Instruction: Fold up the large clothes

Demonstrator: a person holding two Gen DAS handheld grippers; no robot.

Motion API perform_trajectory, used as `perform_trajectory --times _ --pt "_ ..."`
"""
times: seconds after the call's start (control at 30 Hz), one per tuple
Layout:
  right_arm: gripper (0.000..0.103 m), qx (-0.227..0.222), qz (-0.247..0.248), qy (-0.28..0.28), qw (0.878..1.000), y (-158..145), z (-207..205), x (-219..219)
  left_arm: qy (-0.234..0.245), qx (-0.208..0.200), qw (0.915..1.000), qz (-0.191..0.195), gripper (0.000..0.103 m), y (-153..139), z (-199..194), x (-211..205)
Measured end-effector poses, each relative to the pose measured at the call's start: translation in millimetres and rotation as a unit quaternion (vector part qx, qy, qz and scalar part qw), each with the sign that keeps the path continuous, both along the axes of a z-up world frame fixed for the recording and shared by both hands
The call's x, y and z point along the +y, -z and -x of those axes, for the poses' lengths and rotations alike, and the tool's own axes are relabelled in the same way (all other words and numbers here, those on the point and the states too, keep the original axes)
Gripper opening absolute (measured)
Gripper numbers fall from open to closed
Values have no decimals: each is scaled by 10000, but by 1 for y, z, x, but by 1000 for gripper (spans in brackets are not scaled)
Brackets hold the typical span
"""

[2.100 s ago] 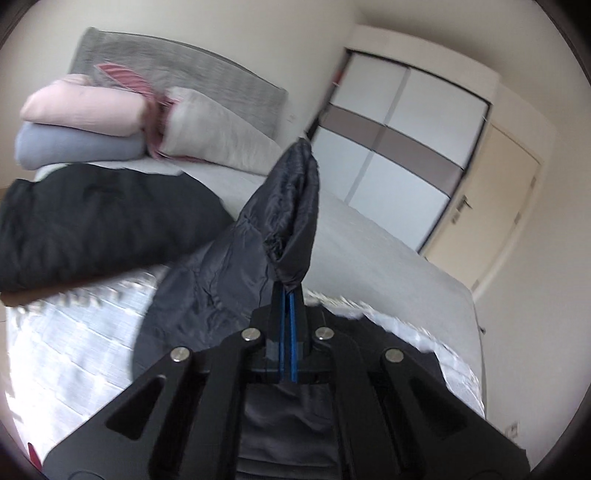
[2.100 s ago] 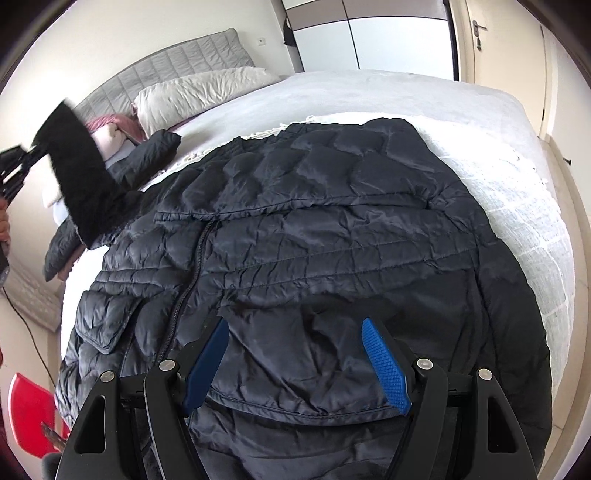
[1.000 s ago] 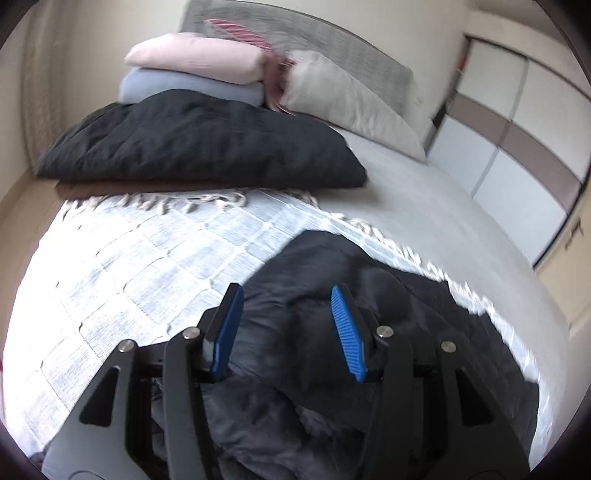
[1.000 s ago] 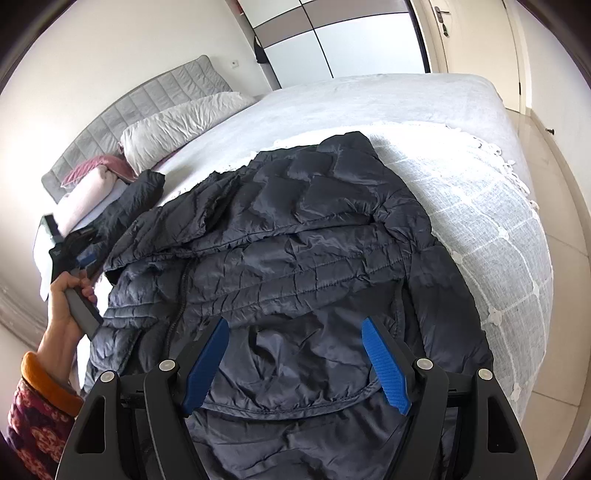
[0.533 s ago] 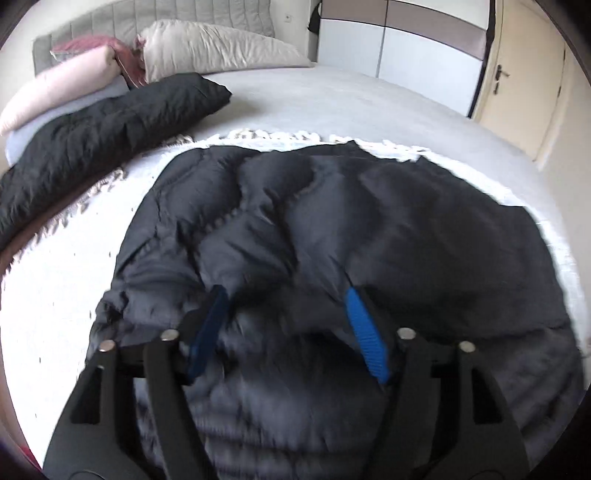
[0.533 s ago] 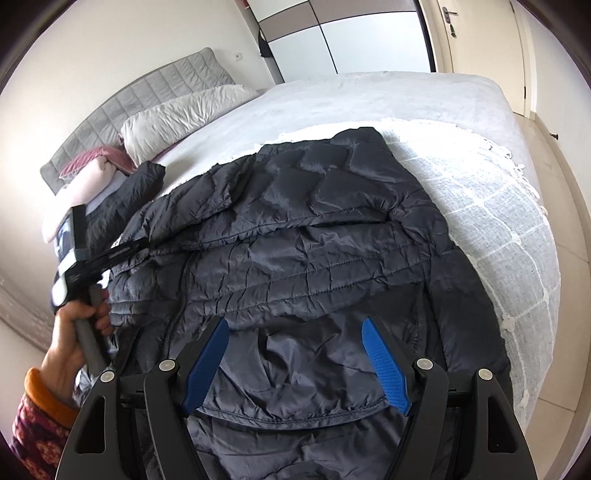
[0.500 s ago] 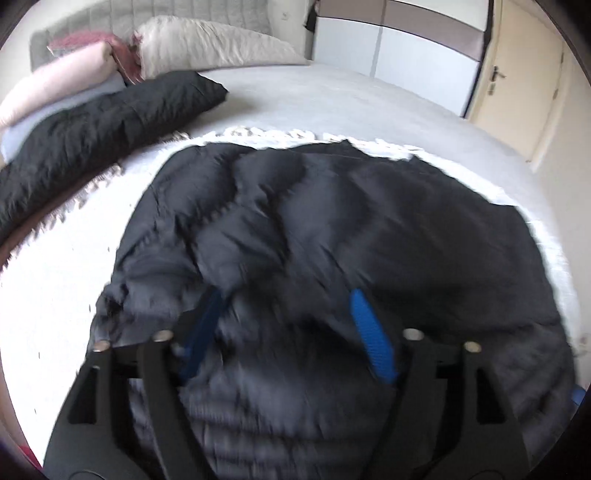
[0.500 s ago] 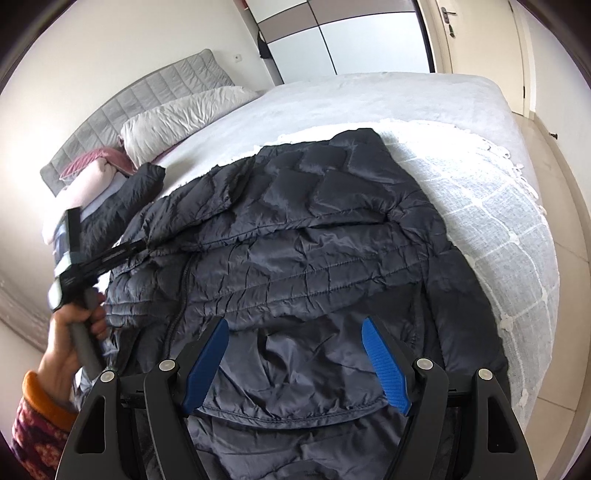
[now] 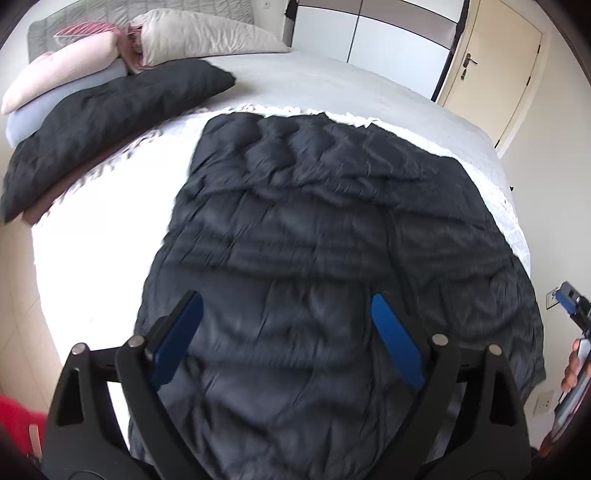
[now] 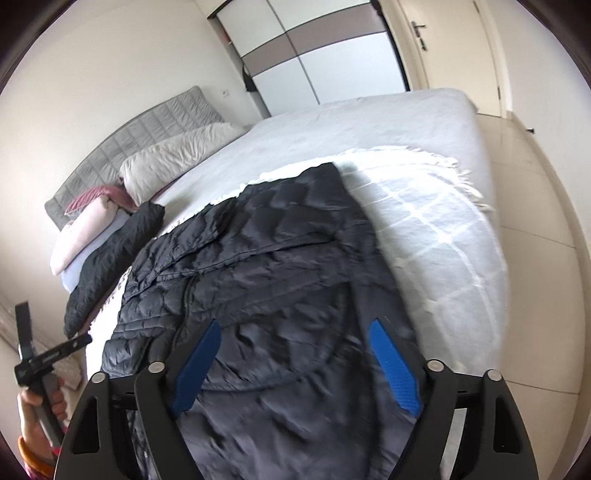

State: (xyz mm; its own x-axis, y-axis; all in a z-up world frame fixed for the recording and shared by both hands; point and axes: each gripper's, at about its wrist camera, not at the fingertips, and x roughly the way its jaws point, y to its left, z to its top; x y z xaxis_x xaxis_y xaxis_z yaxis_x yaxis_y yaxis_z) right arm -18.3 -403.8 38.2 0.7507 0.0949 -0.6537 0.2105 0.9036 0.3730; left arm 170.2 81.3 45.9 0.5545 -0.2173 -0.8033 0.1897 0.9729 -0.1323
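A large dark quilted jacket (image 9: 314,229) lies spread on the bed, on a white fringed throw (image 9: 110,192), with both sleeves folded in over its body. It also shows in the right wrist view (image 10: 266,266). My left gripper (image 9: 286,314) is open and empty, above the near end of the jacket. My right gripper (image 10: 295,339) is open and empty, above the jacket's near end on the other side. The left gripper and the hand holding it show at the right wrist view's lower left (image 10: 40,365).
A second dark folded garment (image 9: 103,122) lies at the head of the bed by stacked pink and blue blankets (image 9: 62,74) and a beige pillow (image 9: 199,33). A wardrobe (image 10: 325,62) and a door (image 9: 495,70) stand behind. Tiled floor (image 10: 535,221) lies right of the bed.
My left gripper let go of the sleeve it held up, which now lies folded over the jacket, then opened and drew back over the near end. The right gripper stayed open and lifted slightly.
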Motion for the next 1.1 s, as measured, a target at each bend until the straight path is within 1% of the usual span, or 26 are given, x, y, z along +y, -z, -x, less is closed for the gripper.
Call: perform_trajectory --times 0.1,0.2,0.27,0.3,0.37,0.43,0.47,0.57,0.63,0.8,0.87,0.97,1.03,1.07,1.1 --pt "90 16 -94 -111 9999 4 23 -11 2 85 10000 -28 95 10 19 18" --pt "90 83 -133 -150 9998 14 44 -23 -99 160 9997 157 95 29 33 43" --pt "90 129 -285 -133 9994 24 58 -34 -385 135 9990 170 95 40 40 62" --pt "90 134 -361 -125 9992 28 63 -38 -529 189 9984 86 95 46 41 72" --pt "90 211 -618 -122 9978 40 73 -49 -513 252 9983 107 95 51 41 87" --pt "90 272 -794 -74 9964 51 78 -57 -477 236 9980 344 95 54 42 104" --pt "90 287 -869 -36 9958 55 80 -59 -451 245 9973 526 95 56 43 112" --pt "90 379 -1164 -10 9925 70 81 -62 -355 521 9920 1096 95 67 45 134" --pt "90 473 -1392 -79 9891 81 78 -60 -318 745 9861 1449 95 78 45 146" --pt "90 708 -1533 -292 9852 100 73 -45 -254 1218 9685 2157 95 98 47 164" --pt "90 808 -1502 -337 9848 105 72 -39 -181 1364 9638 2284 94 103 48 165" --pt "90 837 -1344 -329 9868 105 73 -32 -30 1475 9606 2358 90 106 52 159" --pt "90 837 -1332 -326 9870 106 73 -30 36 1489 9617 2302 89 105 52 153" --pt "90 839 -1346 -330 9868 106 73 -28 38 1472 9641 2210 88 105 53 149" --pt "90 851 -1363 -346 9864 106 73 -27 54 1495 9650 2154 83 106 53 145"
